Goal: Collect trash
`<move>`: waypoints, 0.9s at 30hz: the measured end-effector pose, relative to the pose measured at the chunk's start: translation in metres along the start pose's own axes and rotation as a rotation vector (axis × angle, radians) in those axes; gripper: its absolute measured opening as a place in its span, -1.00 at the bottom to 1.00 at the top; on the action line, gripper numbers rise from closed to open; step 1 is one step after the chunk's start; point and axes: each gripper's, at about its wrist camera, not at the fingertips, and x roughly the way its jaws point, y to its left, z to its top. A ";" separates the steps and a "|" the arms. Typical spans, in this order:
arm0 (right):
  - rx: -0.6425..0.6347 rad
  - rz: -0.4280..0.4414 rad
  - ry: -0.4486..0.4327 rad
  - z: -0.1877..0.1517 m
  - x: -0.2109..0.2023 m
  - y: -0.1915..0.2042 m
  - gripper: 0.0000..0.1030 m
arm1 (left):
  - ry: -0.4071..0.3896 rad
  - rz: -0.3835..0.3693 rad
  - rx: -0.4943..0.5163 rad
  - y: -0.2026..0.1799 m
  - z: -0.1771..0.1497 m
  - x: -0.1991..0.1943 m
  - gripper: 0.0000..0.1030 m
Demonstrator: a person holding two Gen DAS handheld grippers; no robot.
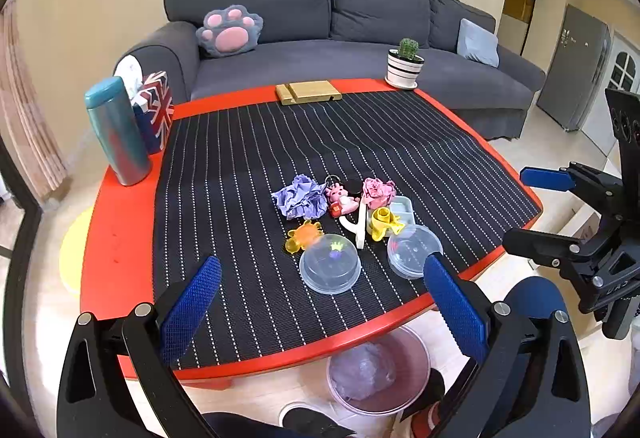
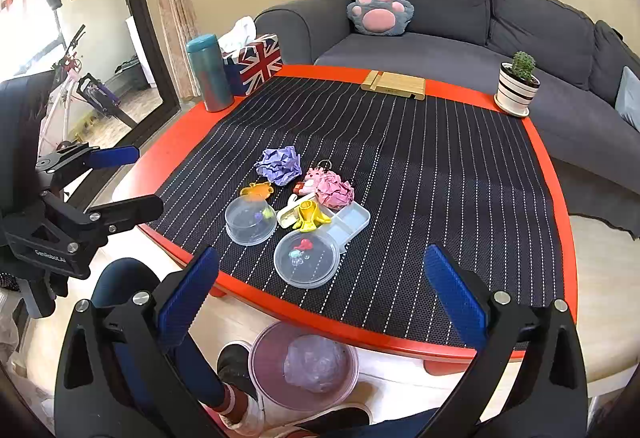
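Spread wide and empty at lower frame: left gripper (image 1: 320, 302), right gripper (image 2: 320, 292), both above the table's near edge. Below it, on the floor at bottom centre, pink bin (image 1: 378, 370) with a clear bag inside. Mid-frame on the striped mat (image 1: 248, 165): crumpled purple paper (image 1: 301, 196), crumpled pink paper (image 1: 377, 191), among small toys and two clear lidded tubs (image 1: 330, 264).

A: What trash was on the table?
B: Two crumpled paper balls on the striped mat: purple paper ball (image 1: 301, 197), pink paper ball (image 1: 378, 191), near each other w/ small toys between.
A: And the bin?
B: Pink bin (image 2: 303, 364) on floor, below table's near edge, holding a clear bag.
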 end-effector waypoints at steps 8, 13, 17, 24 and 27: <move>-0.005 -0.018 -0.004 0.003 -0.004 -0.002 0.94 | 0.001 0.004 -0.002 0.000 0.002 0.000 0.89; -0.006 -0.018 -0.004 0.003 -0.004 -0.002 0.94 | 0.000 0.001 -0.010 0.002 0.003 -0.001 0.88; -0.006 -0.016 -0.002 0.003 -0.003 -0.002 0.94 | -0.002 -0.001 -0.010 0.003 0.003 -0.001 0.89; 0.002 -0.008 -0.007 0.005 -0.006 -0.003 0.94 | 0.006 0.000 -0.010 0.003 0.003 0.000 0.89; -0.005 -0.010 -0.003 0.006 -0.006 -0.002 0.94 | 0.007 -0.001 -0.011 0.003 0.003 0.001 0.89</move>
